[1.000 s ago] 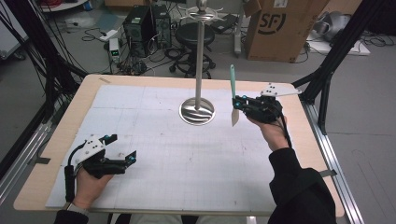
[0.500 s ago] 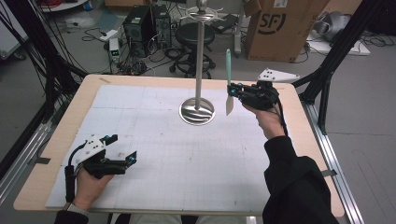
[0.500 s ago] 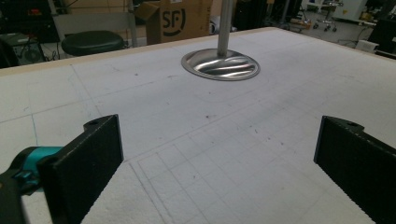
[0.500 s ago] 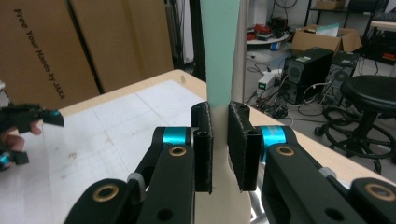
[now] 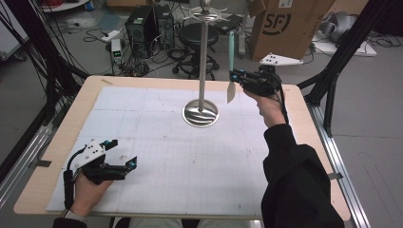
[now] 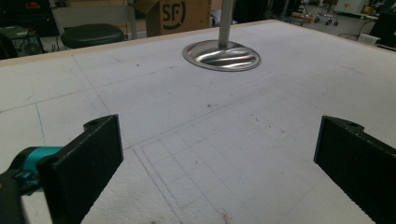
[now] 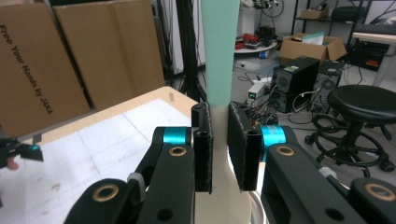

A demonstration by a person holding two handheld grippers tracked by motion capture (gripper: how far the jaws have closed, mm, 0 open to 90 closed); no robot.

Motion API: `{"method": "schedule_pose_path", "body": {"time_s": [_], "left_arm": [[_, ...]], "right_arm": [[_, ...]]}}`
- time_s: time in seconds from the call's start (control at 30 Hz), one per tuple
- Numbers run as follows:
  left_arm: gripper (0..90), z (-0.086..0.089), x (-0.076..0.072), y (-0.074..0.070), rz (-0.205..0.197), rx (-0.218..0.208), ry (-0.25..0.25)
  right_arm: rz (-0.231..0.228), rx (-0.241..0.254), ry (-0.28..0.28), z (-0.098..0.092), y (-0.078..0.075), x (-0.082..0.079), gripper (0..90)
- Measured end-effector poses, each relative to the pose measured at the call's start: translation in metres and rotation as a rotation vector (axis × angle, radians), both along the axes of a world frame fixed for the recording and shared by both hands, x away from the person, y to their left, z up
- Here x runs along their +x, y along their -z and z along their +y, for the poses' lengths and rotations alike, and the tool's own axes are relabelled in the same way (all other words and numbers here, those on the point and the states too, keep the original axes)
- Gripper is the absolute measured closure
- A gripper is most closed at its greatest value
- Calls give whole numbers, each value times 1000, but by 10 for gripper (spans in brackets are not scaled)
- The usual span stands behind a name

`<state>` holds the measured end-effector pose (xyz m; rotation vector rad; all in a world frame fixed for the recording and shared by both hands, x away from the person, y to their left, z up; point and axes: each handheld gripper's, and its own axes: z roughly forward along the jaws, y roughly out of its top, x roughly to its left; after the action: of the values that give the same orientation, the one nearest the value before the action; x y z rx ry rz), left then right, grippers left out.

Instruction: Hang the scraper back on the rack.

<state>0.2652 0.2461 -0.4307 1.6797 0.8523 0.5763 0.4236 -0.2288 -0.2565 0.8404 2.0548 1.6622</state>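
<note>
A utensil with a long teal handle [image 5: 231, 47] and a cream blade [image 5: 231, 91] hangs upright, blade down, in my right gripper [image 5: 236, 76], which is shut on its neck. In the right gripper view the handle [image 7: 219, 56] rises between the closed pads [image 7: 203, 149]. The utensil is just right of a metal stand's pole [image 5: 203, 57], above and right of its round base [image 5: 200, 113]. A ring of hooks [image 5: 205, 10] tops the stand. My left gripper [image 5: 122, 152] rests open on the mat at the near left, nothing between its fingers [image 6: 100, 140], facing the base [image 6: 221, 55].
A white gridded mat [image 5: 157, 156] covers the wooden table [image 5: 57, 142]. Beyond the far edge stand a black stool [image 5: 197, 33], computer towers [image 5: 145, 21] and a cardboard box [image 5: 285, 23]. Black frame legs [image 5: 332, 80] rise at the right.
My right gripper has lifted the utensil higher and carried it slightly left, closer to the stand's pole. The left gripper has stayed still.
</note>
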Motion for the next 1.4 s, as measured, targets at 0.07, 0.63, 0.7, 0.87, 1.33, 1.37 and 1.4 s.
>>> {"method": "schedule_pose_path", "body": {"time_s": [0.07, 0.63, 0.7, 0.87, 1.33, 1.37, 1.4], "left_arm": [[19, 0, 0, 0, 0, -4, 0], [19, 0, 1, 1, 6, -4, 4], [19, -1, 1, 1, 5, -1, 8], [19, -1, 1, 1, 4, -2, 8], [19, -2, 0, 1, -2, -2, 21], [19, -1, 0, 1, -1, -2, 22], [19, -1, 0, 1, -1, -4, 21]], "right_arm": [[-4, -5, 13, 1, -3, 2, 806], [-25, 17, 37, 8, -18, 9, 806], [-29, 18, 43, 9, -18, 9, 806], [-31, 15, 44, 10, -21, 12, 806], [-26, 25, 38, 12, -19, 16, 806], [-22, 30, 38, 12, -19, 17, 806], [-21, 31, 39, 13, -19, 17, 806]]}}
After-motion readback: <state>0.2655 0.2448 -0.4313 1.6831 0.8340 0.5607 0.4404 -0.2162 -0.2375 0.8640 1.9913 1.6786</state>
